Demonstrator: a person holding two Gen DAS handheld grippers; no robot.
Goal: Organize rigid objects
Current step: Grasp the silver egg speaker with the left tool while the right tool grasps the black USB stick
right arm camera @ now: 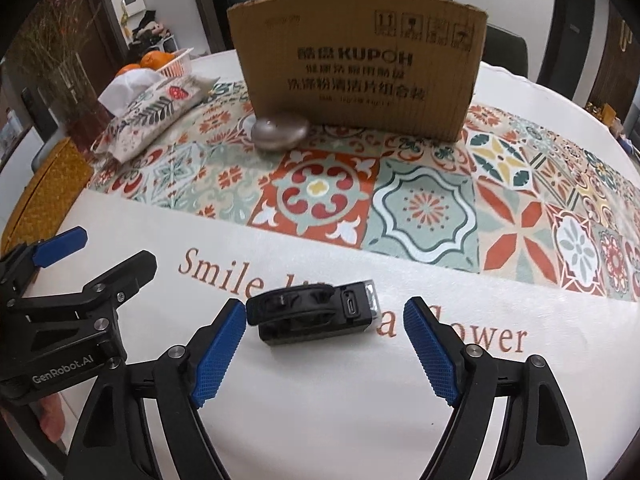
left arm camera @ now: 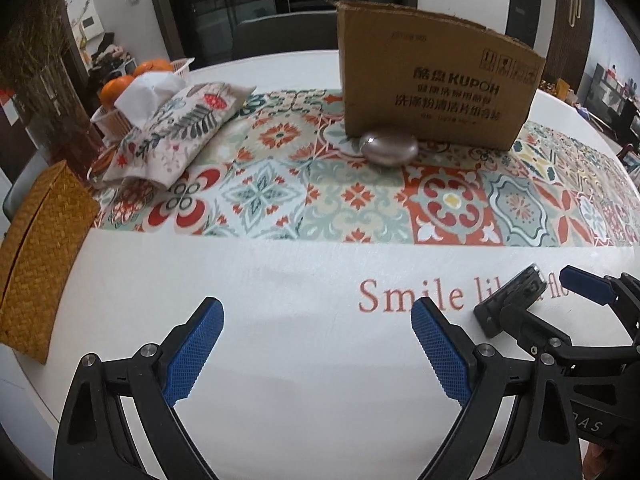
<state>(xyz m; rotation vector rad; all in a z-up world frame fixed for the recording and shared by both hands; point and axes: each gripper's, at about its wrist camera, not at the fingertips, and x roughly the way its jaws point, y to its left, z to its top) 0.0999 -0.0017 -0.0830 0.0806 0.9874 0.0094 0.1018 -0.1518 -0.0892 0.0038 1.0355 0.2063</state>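
Note:
A small black device with a USB port (right arm camera: 316, 314) lies on the white tablecloth between the open fingers of my right gripper (right arm camera: 324, 320); the left fingertip is at its left end. It also shows in the left wrist view (left arm camera: 510, 302), right of my left gripper (left arm camera: 316, 320), which is open and empty over the cloth. A shiny metal oval object (left arm camera: 390, 146) (right arm camera: 280, 130) lies on the patterned runner against a brown cardboard box (left arm camera: 436, 76) (right arm camera: 360, 64).
A floral tissue cover (left arm camera: 176, 132) (right arm camera: 156, 112) lies at the left of the runner. A basket of oranges (left arm camera: 132, 76) stands behind it. A woven yellow box (left arm camera: 36, 256) sits at the table's left edge. A chair back (left arm camera: 280, 36) is behind the table.

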